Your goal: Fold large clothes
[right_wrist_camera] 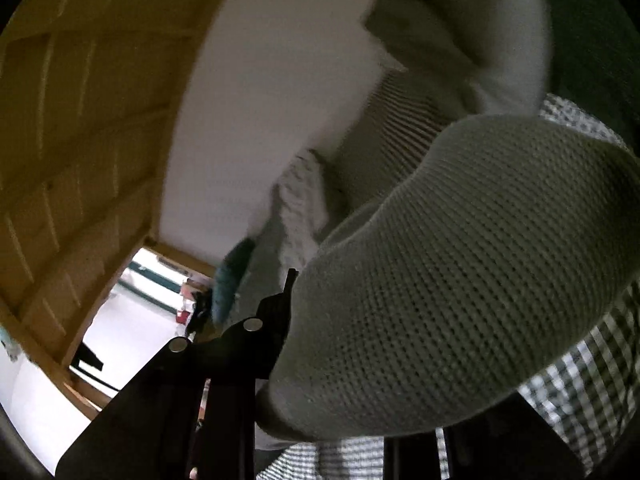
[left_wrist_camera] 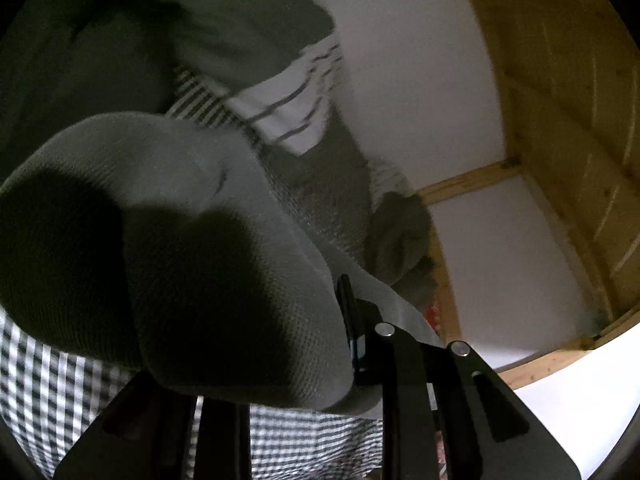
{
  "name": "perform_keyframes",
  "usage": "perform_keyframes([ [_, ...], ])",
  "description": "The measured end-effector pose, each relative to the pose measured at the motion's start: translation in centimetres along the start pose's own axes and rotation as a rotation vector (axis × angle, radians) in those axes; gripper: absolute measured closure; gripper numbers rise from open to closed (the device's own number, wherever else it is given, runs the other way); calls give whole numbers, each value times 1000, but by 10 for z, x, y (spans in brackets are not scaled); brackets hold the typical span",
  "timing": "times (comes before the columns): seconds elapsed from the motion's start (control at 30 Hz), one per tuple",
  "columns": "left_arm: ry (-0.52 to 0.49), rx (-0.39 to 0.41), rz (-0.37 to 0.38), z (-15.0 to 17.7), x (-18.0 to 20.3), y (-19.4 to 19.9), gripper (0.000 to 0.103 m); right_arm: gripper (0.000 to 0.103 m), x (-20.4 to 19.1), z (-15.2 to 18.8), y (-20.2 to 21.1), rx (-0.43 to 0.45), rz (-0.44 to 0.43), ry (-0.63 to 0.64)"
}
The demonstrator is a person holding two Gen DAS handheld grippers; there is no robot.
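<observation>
A grey-green knit garment bulges out close in front of the lens in the left wrist view and hides most of the scene's left side. My left gripper is shut on its edge. One black finger shows and the other is buried under the cloth. The same knit garment fills the right half of the right wrist view. My right gripper is shut on it, with one fingertip showing beside the fabric. The garment hangs lifted between both grippers.
A black-and-white checked cloth lies underneath. Striped clothes and a dark green cloth are piled beyond. A white wall panel in a wooden frame stands behind. A teal item lies near the frame.
</observation>
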State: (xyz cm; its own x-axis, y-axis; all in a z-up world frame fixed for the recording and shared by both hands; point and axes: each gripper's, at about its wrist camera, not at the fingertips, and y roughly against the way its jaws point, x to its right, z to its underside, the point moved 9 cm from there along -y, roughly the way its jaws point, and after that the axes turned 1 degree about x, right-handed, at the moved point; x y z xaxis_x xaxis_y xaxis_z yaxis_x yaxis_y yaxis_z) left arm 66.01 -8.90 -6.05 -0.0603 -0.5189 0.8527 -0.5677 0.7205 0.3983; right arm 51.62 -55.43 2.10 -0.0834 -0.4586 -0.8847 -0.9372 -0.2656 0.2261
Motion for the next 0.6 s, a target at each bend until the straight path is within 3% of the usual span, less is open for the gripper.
perform_keyframes([
  [0.17,-84,24,89,-40,58,25,82,83,-80,-34,5,61,-74,127],
  [0.33,-92,100,130,-105,88,65,82,83,-162,-42,-24,5,-116,248],
  [0.5,-124,275,84,-192,94,154,82,83,-258,-3,-101,-91,-224,337],
  [0.6,-169,423,17,-243,85,245,82,83,-314,51,-164,-158,-302,379],
])
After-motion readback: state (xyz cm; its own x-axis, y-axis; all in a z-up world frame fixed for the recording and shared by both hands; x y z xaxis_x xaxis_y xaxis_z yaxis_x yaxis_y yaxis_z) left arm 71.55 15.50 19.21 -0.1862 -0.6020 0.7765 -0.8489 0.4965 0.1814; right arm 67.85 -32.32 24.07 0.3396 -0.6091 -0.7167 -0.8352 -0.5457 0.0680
